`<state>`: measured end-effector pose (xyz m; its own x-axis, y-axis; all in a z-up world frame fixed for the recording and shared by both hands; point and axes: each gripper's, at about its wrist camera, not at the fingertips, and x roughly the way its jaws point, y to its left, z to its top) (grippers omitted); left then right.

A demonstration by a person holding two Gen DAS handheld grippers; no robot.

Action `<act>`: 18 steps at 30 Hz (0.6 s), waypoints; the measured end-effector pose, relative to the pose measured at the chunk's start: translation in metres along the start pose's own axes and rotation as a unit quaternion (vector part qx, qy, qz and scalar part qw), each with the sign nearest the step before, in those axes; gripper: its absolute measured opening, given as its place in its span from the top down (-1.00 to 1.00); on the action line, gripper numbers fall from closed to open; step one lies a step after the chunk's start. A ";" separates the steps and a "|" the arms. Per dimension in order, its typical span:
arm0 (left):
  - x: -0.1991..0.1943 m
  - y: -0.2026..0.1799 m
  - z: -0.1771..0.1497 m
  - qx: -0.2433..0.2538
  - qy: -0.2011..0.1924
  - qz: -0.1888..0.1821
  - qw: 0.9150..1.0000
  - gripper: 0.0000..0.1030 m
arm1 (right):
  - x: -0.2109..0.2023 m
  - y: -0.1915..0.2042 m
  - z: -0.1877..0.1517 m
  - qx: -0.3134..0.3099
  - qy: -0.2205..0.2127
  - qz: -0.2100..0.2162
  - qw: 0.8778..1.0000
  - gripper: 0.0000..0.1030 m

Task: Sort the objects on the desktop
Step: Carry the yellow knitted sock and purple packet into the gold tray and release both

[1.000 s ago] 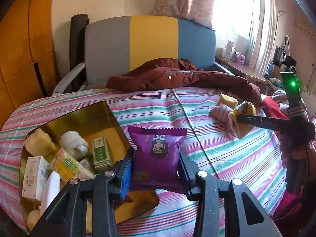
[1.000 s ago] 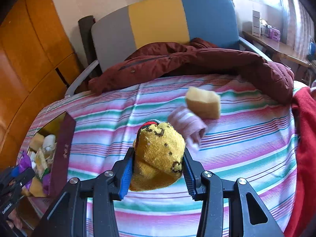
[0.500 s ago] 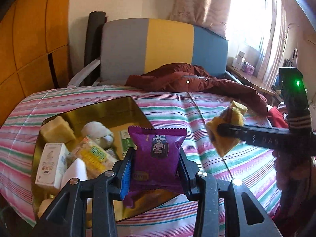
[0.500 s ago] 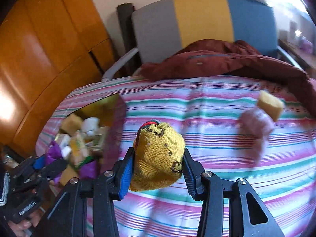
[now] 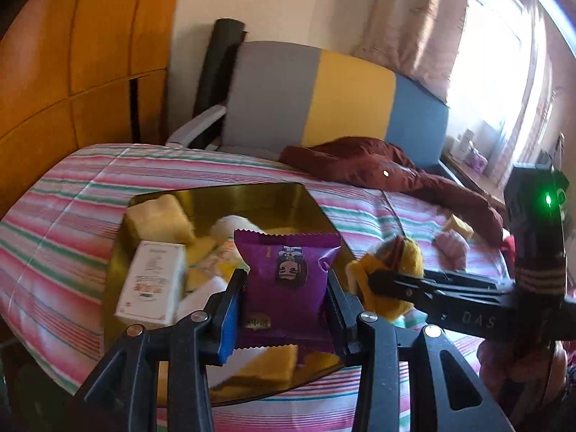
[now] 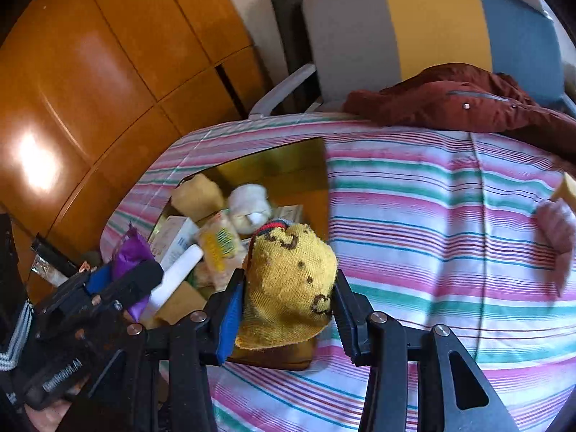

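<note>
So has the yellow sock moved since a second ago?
Yes. Clamped in the right gripper, the yellow sock has travelled left across the striped cloth, away from the pink sock, to the gold box.

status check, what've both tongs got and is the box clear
Left tongs shut on purple packet. Right tongs shut on yellow sock. Gold box crowded.

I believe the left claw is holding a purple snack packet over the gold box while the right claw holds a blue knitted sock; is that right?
Not quite: the sock in the right claw is yellow with brown markings, not blue, as the right wrist view shows. The rest holds: the left claw grips the purple snack packet over the gold box.
</note>
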<state>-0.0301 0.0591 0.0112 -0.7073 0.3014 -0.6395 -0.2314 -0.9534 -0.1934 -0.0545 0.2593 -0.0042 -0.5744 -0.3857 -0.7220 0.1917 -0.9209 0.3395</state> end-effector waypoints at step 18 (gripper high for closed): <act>0.025 0.057 0.024 -0.060 0.008 0.024 0.998 0.19 | 0.038 0.026 0.030 -0.006 0.019 0.016 1.000 0.09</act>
<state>-0.0771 0.0122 0.0014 -0.7042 0.2554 -0.6625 -0.1140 -0.9616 -0.2494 -0.0953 0.2226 -0.0052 -0.5369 -0.4159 -0.7340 0.2180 -0.9089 0.3556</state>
